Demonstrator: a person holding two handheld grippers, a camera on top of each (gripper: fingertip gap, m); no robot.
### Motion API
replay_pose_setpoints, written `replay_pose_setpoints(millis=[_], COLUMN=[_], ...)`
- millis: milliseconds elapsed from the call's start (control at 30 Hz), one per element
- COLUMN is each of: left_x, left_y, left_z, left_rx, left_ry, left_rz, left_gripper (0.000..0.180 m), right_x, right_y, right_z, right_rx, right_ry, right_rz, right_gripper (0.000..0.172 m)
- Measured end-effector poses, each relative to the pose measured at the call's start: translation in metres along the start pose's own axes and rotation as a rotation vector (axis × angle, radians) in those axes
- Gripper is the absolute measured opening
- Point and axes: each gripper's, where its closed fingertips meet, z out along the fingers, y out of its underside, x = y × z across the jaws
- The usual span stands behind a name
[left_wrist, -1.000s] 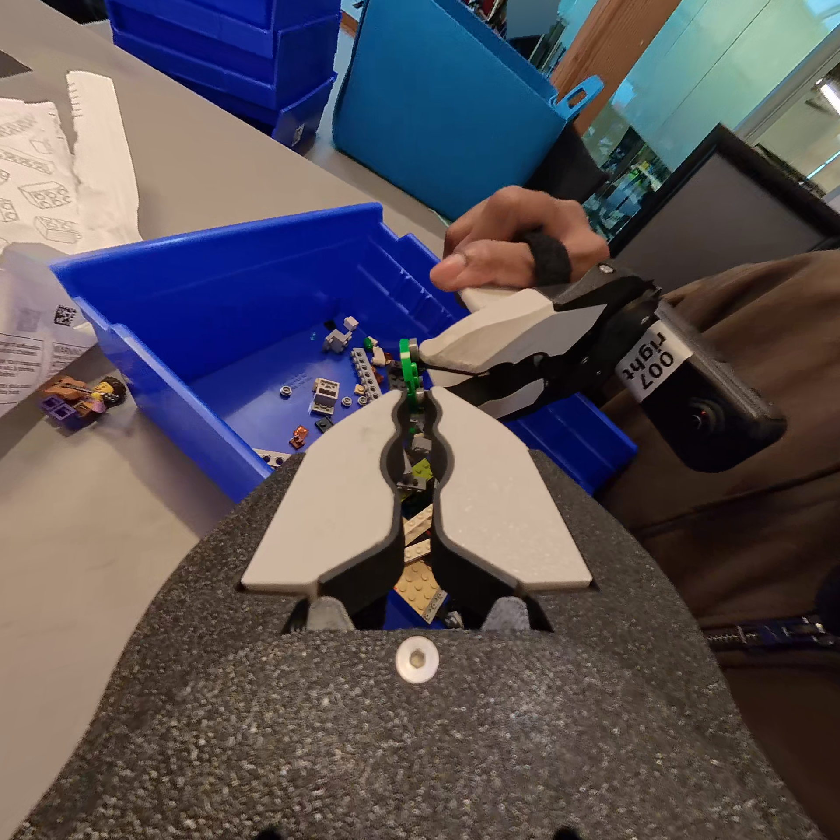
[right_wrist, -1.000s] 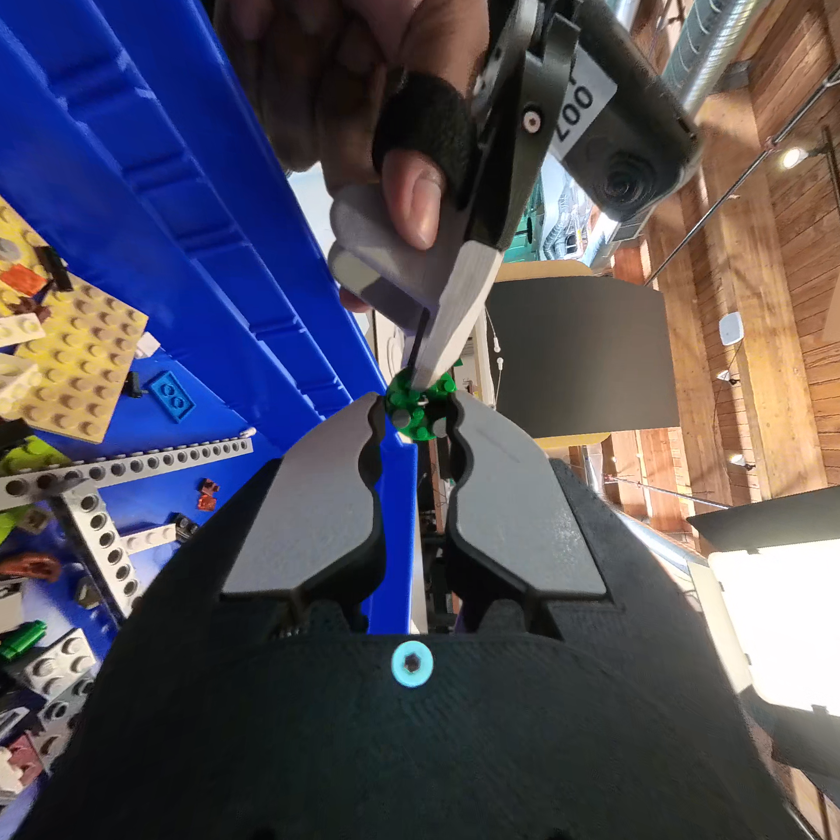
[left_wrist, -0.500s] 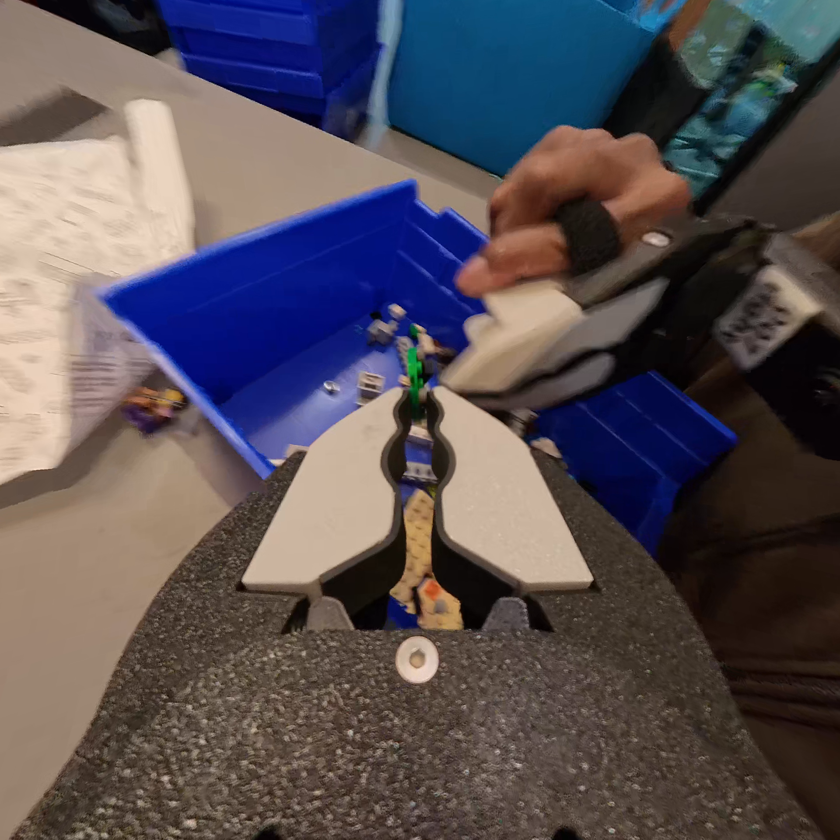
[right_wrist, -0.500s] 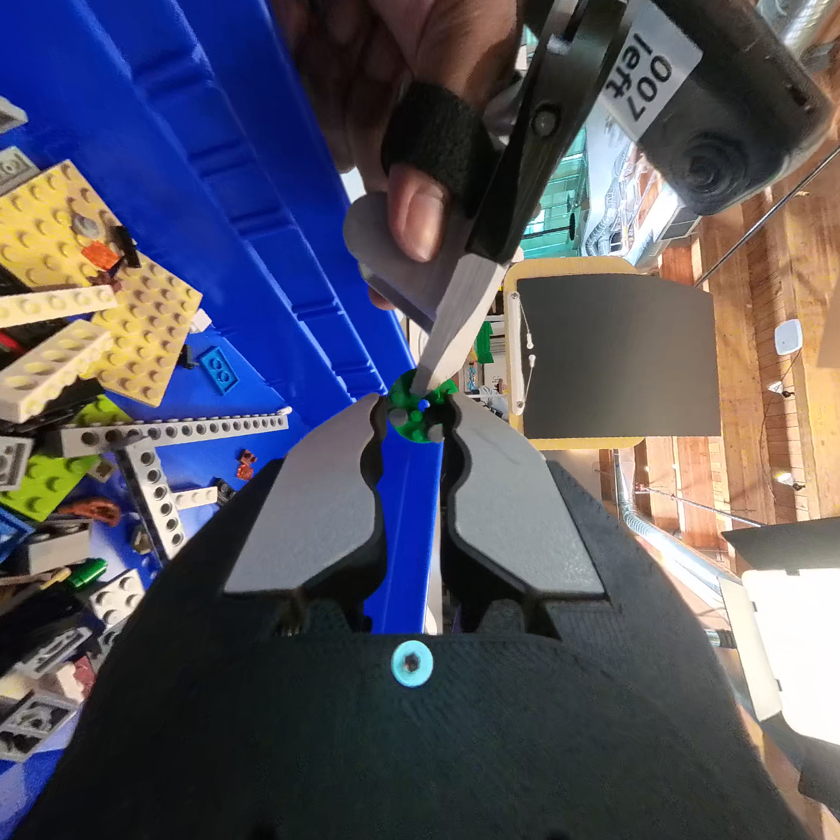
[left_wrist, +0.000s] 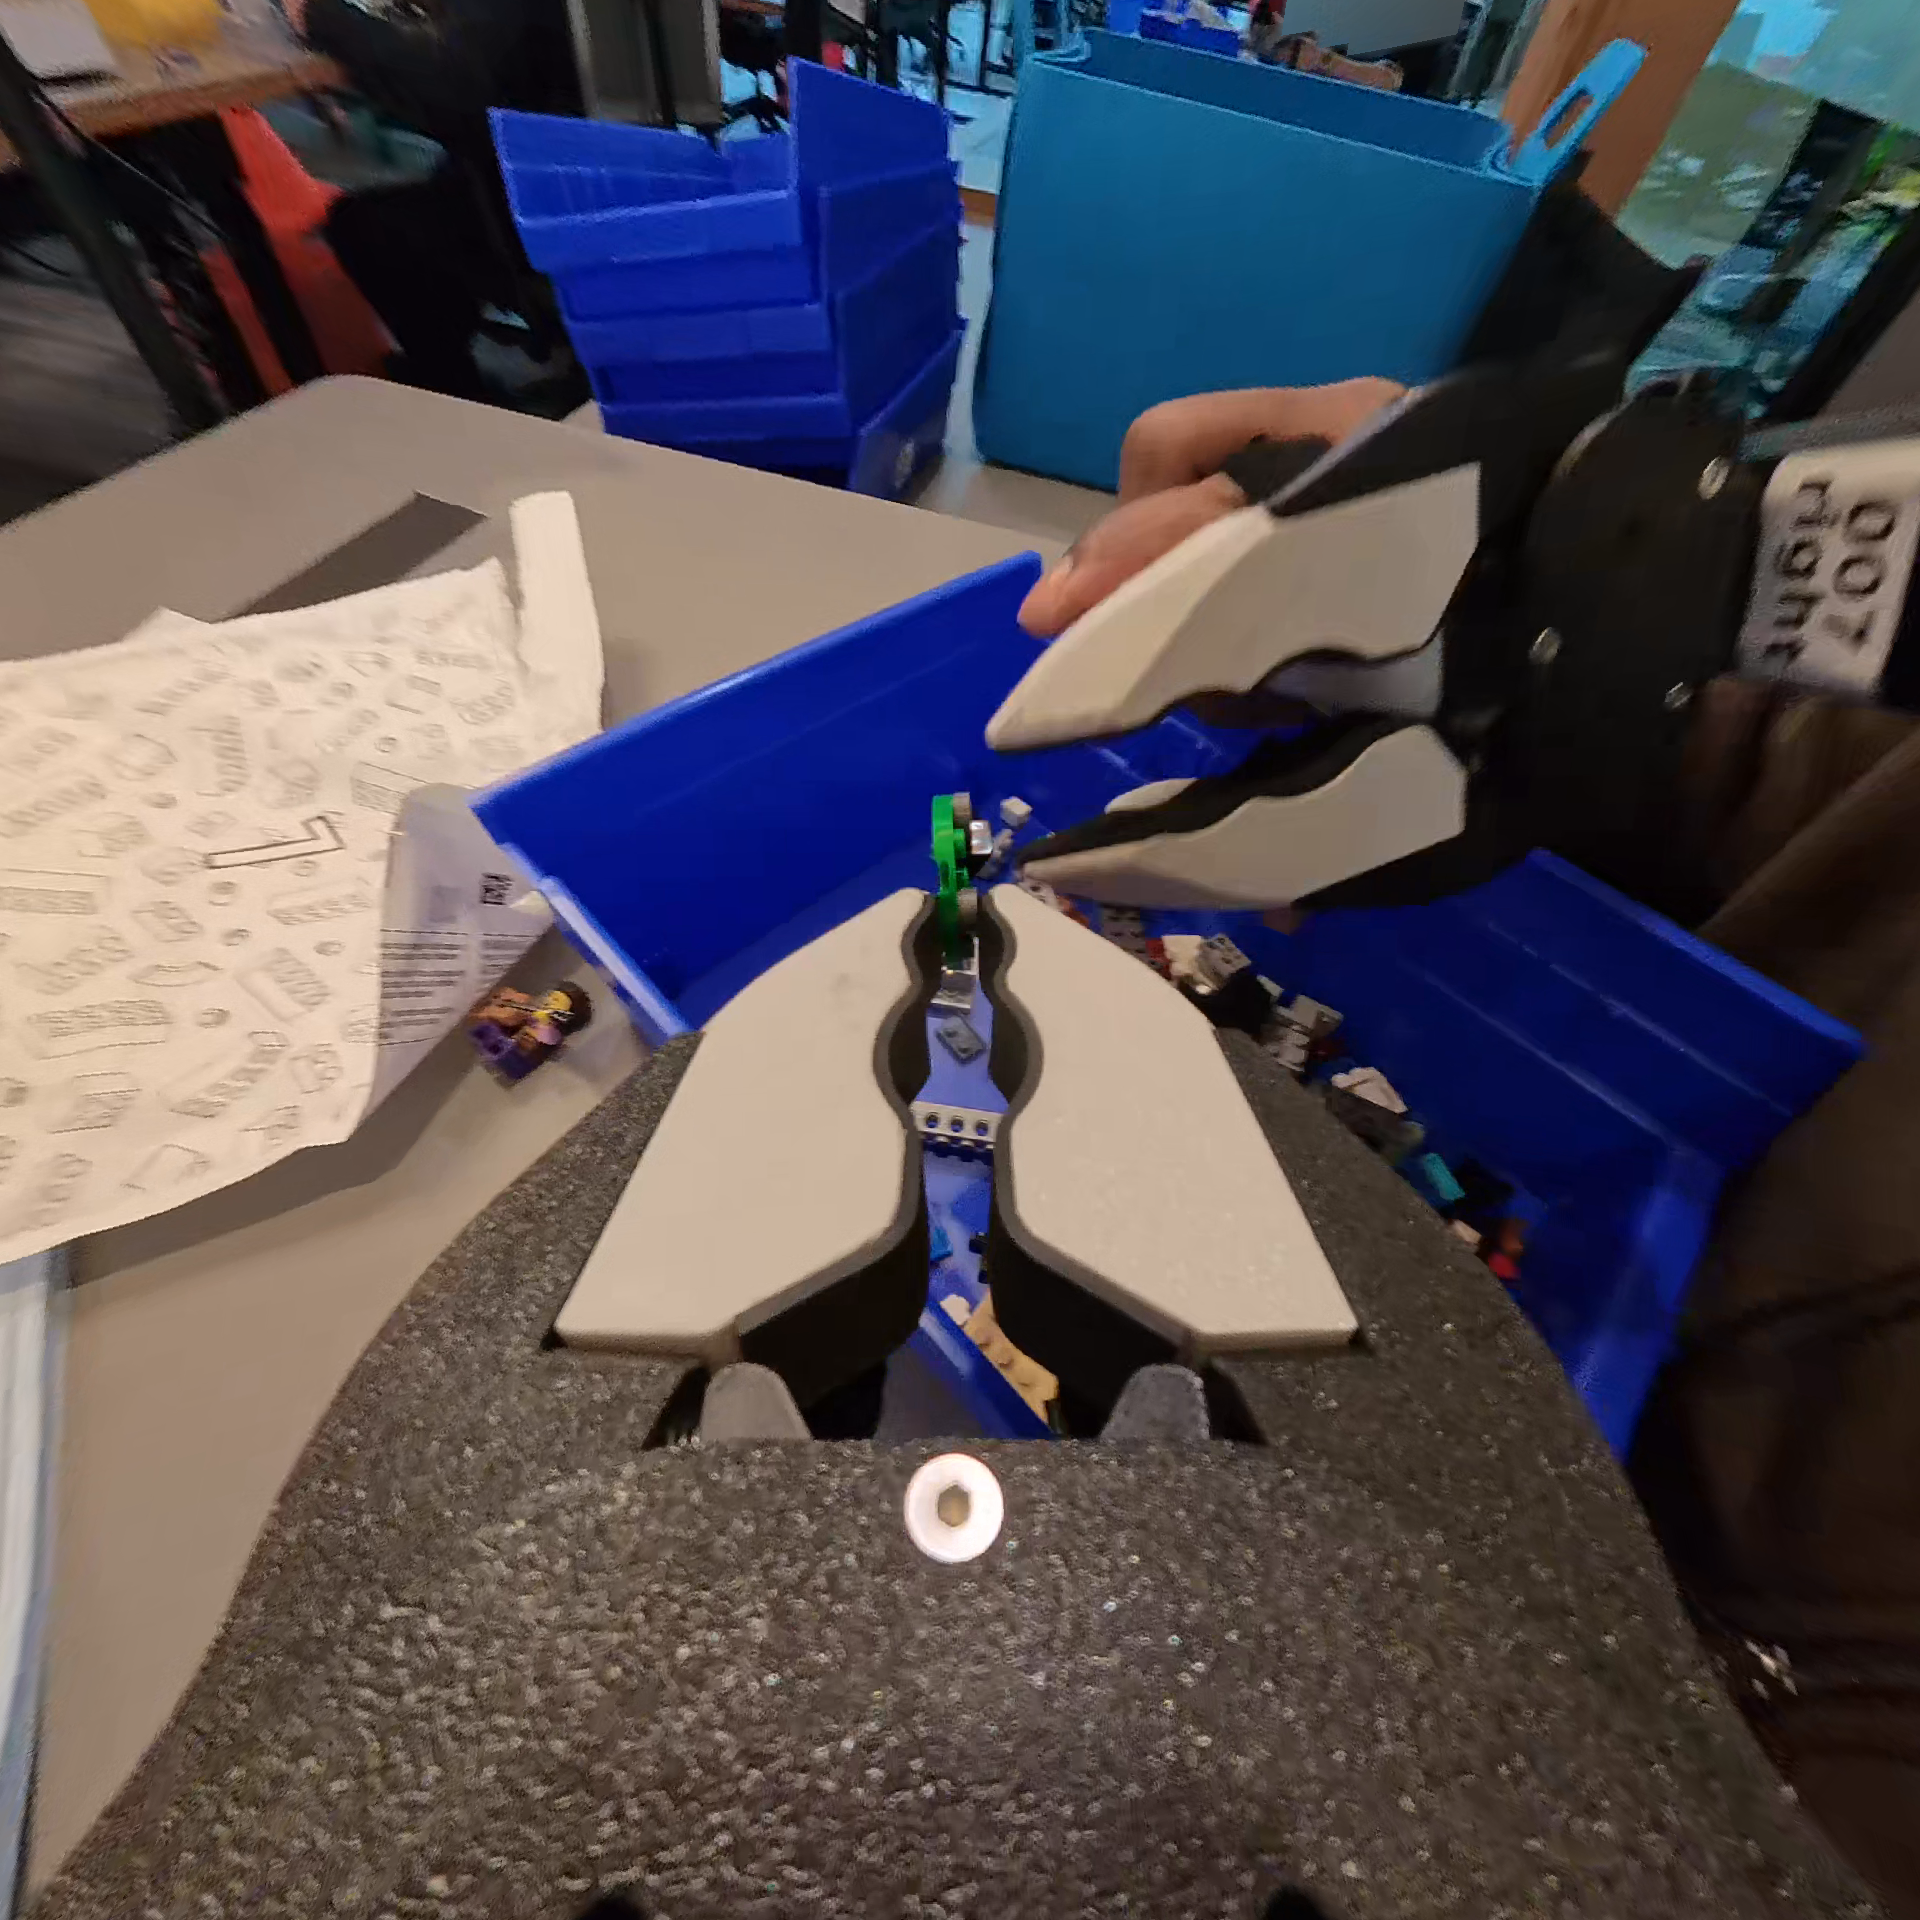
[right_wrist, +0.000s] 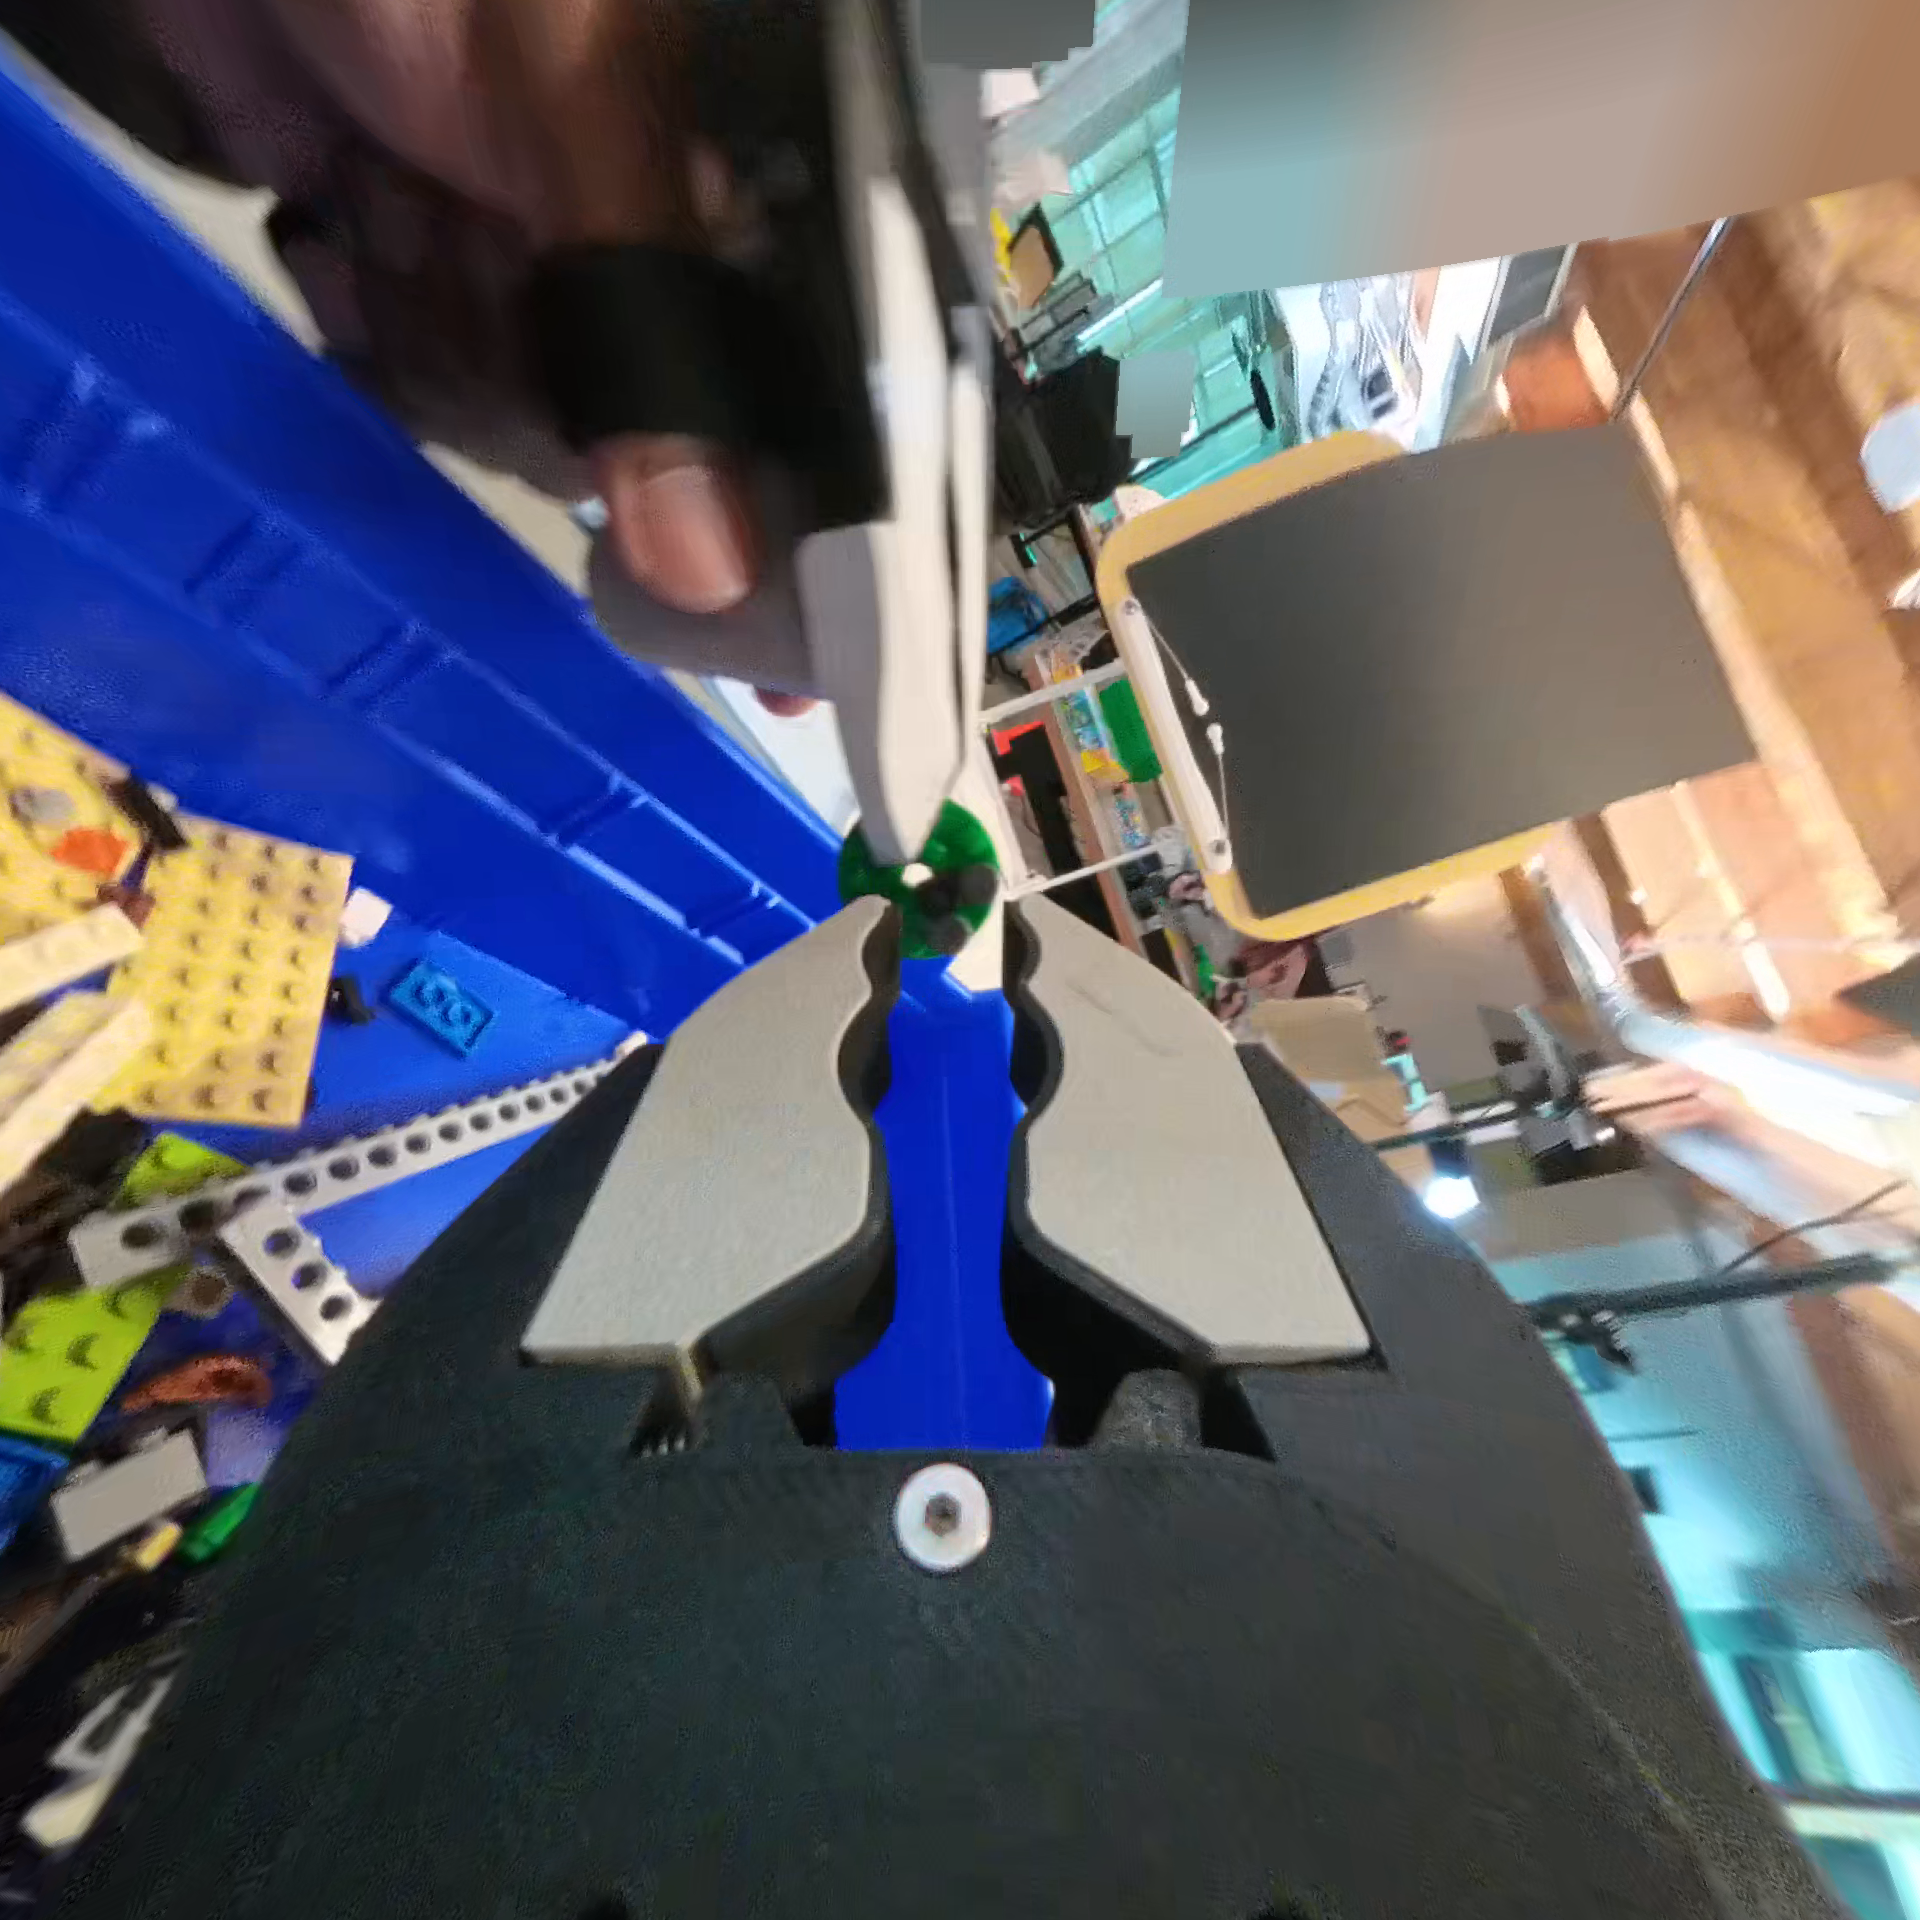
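Observation:
My left gripper (left_wrist: 961, 902) is shut on a green round plate (left_wrist: 945, 836) with grey studs and holds it edge-up over the blue bin (left_wrist: 748, 769). My right gripper (left_wrist: 1010, 792) hangs to the right of it with its jaws apart. Its lower fingertip (left_wrist: 1039, 860) is close to the plate's studs but clear of them. In the right wrist view the green plate (right_wrist: 961, 842) lies just beyond my right gripper (right_wrist: 948, 920), whose pads do not press on it. A left finger (right_wrist: 904, 675) covers part of the plate there.
The bin holds several loose bricks, among them a tan plate (right_wrist: 229, 997) and a grey holed beam (right_wrist: 416, 1143). Printed paper sheets (left_wrist: 208, 831) and a small figure (left_wrist: 530, 1023) lie left of the bin. Stacked blue bins (left_wrist: 727, 312) and a light-blue box (left_wrist: 1226, 270) stand behind. Left and right tips are no more than a few centimetres apart.
My right gripper, whose tips were at the green plate, has drawn back and opened wider. My left gripper has kept its hold on the plate and tilted up.

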Motion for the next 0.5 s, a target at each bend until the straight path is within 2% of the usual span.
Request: replay_pose_setpoints(millis=[167,500], left_x=[-0.004,0.004], left_y=[-0.003,-0.016], left_z=[0.0,-0.003], left_rx=[0.035,0.12], left_ry=[-0.101,-0.209], left_rz=[0.104,0.273], left_gripper=[0.006,0.006], right_x=[0.013,0.015], right_y=[-0.005,-0.003], right_z=[-0.002,0.002], right_rx=[0.029,-0.004], right_ry=[-0.039,-0.1], right_rz=[0.24,0.468], right_gripper=[0.024,0.021])
